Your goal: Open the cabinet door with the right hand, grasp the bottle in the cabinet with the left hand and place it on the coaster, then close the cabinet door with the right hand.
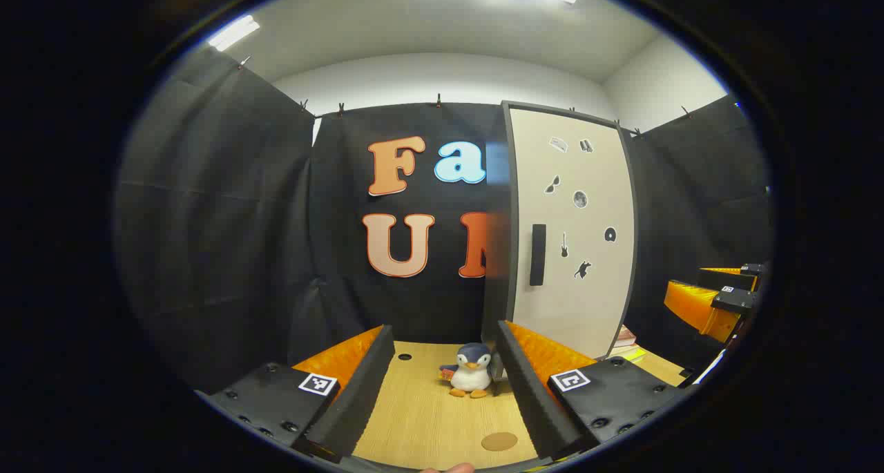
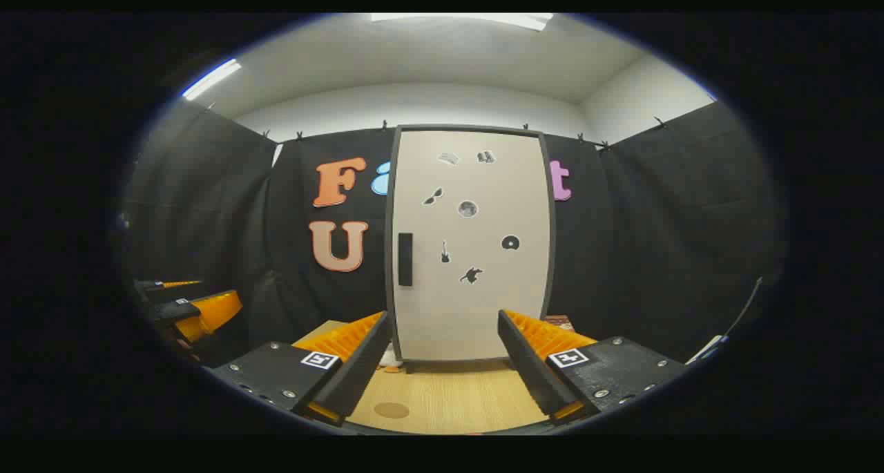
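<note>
The cabinet's pale door [image 2: 476, 252] stands closed ahead of me, with small dark stickers on it and a dark vertical handle [image 2: 405, 259] at its left edge. In the left gripper view the same door [image 1: 577, 238] and handle [image 1: 537, 254] stand to the right. A round brown coaster [image 1: 499, 441] lies on the wooden table near me; it also lies low at the left in the right gripper view [image 2: 391, 410]. My left gripper [image 1: 445, 387] is open over the table. My right gripper [image 2: 442, 362] is open, facing the door from a distance. Whatever is in the cabinet is hidden by the door.
A plush penguin [image 1: 472, 370] sits on the wooden table [image 1: 421, 418] just left of the cabinet's foot. Books [image 1: 625, 342] lie to the right of the cabinet. The right gripper [image 1: 718, 300] shows at the far right of the left gripper view; the left gripper [image 2: 190, 311] shows at the far left of the other.
</note>
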Action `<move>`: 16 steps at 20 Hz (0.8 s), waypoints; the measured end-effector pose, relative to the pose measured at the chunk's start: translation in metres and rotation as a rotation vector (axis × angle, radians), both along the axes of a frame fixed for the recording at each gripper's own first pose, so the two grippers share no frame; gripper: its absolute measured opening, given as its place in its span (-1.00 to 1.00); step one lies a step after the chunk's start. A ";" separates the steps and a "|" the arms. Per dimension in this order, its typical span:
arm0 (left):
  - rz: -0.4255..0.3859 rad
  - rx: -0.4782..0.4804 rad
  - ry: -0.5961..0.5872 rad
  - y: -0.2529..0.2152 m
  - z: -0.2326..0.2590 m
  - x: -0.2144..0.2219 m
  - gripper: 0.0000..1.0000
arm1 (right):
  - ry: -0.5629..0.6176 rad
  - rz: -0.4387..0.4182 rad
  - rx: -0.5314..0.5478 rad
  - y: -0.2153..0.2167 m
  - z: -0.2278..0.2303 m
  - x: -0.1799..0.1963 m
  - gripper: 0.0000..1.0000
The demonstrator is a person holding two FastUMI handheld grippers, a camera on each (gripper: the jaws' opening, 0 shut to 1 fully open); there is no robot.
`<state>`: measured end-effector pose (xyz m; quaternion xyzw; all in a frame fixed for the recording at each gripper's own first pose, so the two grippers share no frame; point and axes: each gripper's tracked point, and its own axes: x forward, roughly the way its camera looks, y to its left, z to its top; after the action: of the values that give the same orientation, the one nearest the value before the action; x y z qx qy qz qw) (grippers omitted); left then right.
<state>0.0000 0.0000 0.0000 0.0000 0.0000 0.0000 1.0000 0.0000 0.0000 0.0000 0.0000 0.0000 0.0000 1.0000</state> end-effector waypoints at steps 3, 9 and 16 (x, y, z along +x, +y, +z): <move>0.001 0.004 0.003 0.001 -0.001 0.002 0.96 | 0.011 0.001 0.018 -0.002 -0.004 0.002 0.89; 0.000 0.018 -0.004 0.004 -0.003 0.006 0.96 | 0.001 0.005 0.020 0.001 -0.002 0.004 0.92; -0.015 0.017 0.002 0.010 -0.010 0.018 0.93 | 0.006 -0.013 0.015 0.005 -0.003 0.010 0.88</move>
<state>0.0178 0.0103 -0.0101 0.0087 0.0011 -0.0077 0.9999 0.0101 0.0047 -0.0029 0.0076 0.0030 -0.0065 0.9999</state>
